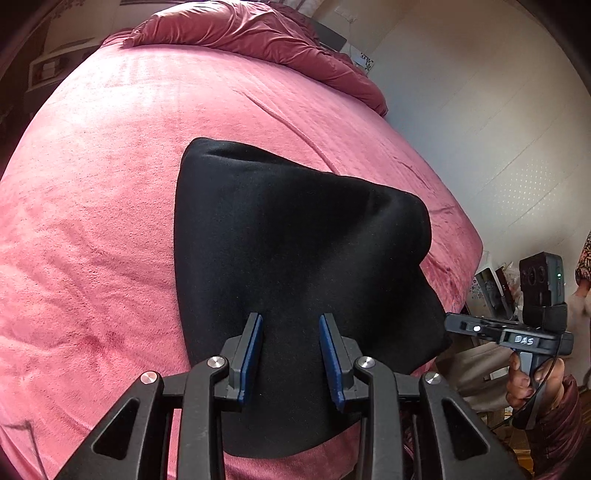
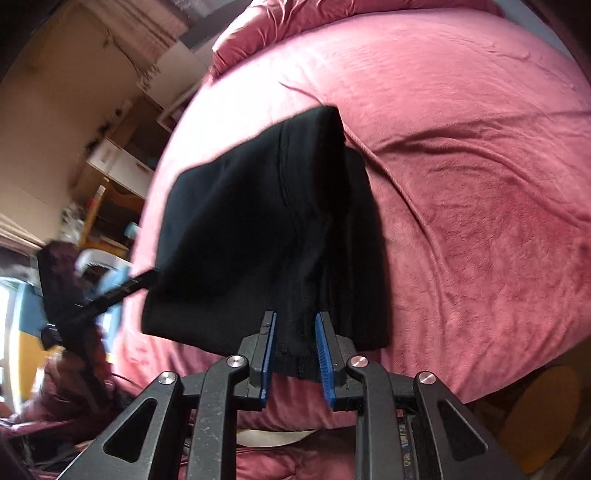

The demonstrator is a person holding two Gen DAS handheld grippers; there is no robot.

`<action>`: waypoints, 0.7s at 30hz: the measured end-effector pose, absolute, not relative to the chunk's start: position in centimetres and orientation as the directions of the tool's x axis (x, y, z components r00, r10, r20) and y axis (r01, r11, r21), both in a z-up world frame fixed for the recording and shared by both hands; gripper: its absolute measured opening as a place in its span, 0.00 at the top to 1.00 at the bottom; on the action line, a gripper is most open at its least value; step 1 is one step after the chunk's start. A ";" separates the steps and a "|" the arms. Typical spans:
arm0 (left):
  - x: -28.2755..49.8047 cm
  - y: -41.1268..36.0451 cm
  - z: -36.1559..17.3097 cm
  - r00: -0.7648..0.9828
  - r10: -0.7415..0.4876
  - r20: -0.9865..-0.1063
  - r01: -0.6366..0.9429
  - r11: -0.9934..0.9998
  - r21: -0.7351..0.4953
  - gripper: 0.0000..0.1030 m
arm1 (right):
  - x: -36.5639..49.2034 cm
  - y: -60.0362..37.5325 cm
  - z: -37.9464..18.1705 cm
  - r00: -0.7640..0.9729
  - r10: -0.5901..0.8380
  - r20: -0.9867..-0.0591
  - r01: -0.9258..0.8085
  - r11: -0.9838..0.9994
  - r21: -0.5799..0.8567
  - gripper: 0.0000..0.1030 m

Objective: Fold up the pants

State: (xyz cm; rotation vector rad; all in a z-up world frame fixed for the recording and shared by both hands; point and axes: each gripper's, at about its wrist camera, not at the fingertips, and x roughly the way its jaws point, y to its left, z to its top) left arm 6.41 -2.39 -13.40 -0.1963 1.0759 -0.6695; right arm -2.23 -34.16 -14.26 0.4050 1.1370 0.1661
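Left gripper [image 1: 291, 360] sits at the near edge of the black pants [image 1: 295, 258], blue pads [image 1: 252, 354] partly spread with black fabric filling the gap between them. Whether the pads actually press on the cloth cannot be told from its own camera; the fabric looks draped over and between the fingers.

Right gripper [image 2: 294, 356] is at the near hem of the same pants [image 2: 258, 221]. In its own view the pads [image 2: 324, 354] stand a little apart with the ribbed cuff edge between them. From the left wrist view, the right gripper [image 1: 452, 321] shows side-on with its tip at the pants' right edge, fingers looking pressed together on the fabric there. A hand [image 1: 532, 380] in a dark red sleeve holds its handle.

Pants lie as a folded black bundle on the pink bedspread [image 1: 110, 221], towards its near right part; far end resting on the bedspread, near end raised at both grippers. One long seam runs down the top layer in the right wrist view. Crumpled pink duvet [image 1: 258, 33] lies at the far end of the bedspread, well apart from the pants.
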 end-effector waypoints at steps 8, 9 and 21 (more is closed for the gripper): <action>4.9 -2.5 -12.5 0.288 -0.602 -0.744 0.488 0.761 -0.427 0.69 | -4.6 -33.1 -13.1 0.417 0.301 -0.858 0.021 0.940 0.340 0.97; 4.7 -2.6 -12.7 0.280 -0.597 -0.752 0.497 0.760 -0.418 0.69 | -4.7 -33.2 -14.2 0.392 0.287 -0.874 0.039 0.944 0.328 0.97; 4.7 -3.2 -13.6 0.291 -0.567 -0.771 0.466 0.788 -0.403 0.69 | -3.1 -34.9 -15.8 0.391 0.298 -0.871 0.109 0.925 0.365 0.74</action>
